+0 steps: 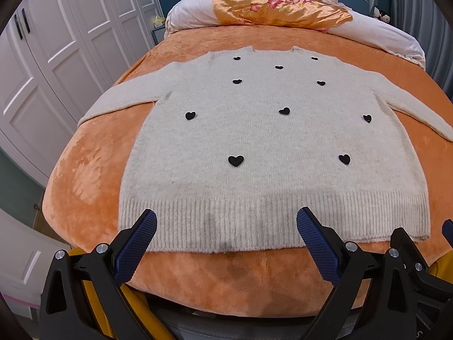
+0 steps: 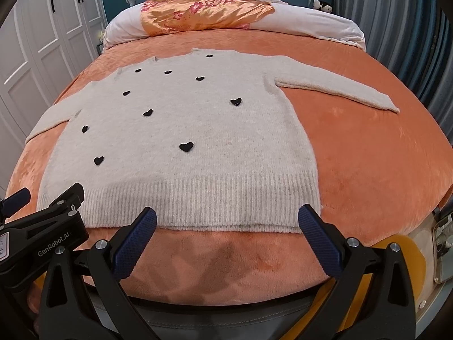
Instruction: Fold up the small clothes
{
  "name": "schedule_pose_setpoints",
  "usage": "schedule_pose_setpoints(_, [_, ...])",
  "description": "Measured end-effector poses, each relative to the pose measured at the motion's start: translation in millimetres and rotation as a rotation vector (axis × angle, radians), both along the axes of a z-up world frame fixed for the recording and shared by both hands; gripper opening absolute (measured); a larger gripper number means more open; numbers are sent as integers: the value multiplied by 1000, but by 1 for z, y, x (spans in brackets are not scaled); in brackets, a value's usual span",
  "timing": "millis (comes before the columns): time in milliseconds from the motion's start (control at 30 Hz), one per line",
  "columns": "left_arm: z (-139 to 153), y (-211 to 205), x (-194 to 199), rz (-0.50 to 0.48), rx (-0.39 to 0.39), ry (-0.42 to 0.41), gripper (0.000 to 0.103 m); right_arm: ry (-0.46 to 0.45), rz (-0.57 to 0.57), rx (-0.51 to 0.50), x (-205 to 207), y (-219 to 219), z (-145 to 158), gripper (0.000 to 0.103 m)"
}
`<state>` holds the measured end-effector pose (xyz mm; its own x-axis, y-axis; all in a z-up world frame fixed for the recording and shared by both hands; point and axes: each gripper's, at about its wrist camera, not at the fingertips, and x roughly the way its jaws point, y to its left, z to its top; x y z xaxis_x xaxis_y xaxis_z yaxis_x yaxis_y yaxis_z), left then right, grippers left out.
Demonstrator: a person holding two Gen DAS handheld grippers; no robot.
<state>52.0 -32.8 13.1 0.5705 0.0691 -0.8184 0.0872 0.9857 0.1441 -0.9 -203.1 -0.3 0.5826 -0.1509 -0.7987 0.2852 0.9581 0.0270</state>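
Both grippers point(image 1: 226, 226) point(image 2: 227, 223) wide, empty

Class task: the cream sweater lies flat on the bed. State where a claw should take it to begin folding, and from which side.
Probably the right sleeve's cuff: the sweater lies flat, this sleeve stretched outward, its end free. The open right claw should approach from the right.

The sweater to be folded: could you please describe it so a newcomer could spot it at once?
Start from the bed with the orange plush cover. Spread flat on it, sleeves out to the sides, lies the cream knit sweater. Small black hearts dot its front, unlike the shiny orange floral cloth by the headboard.
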Motion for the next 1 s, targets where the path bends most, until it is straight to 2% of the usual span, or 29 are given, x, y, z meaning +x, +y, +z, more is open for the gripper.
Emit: schedule_pose_setpoints(1000, [-6, -2, 5, 0, 7, 23, 96, 22, -5, 13, 4, -5, -8, 98])
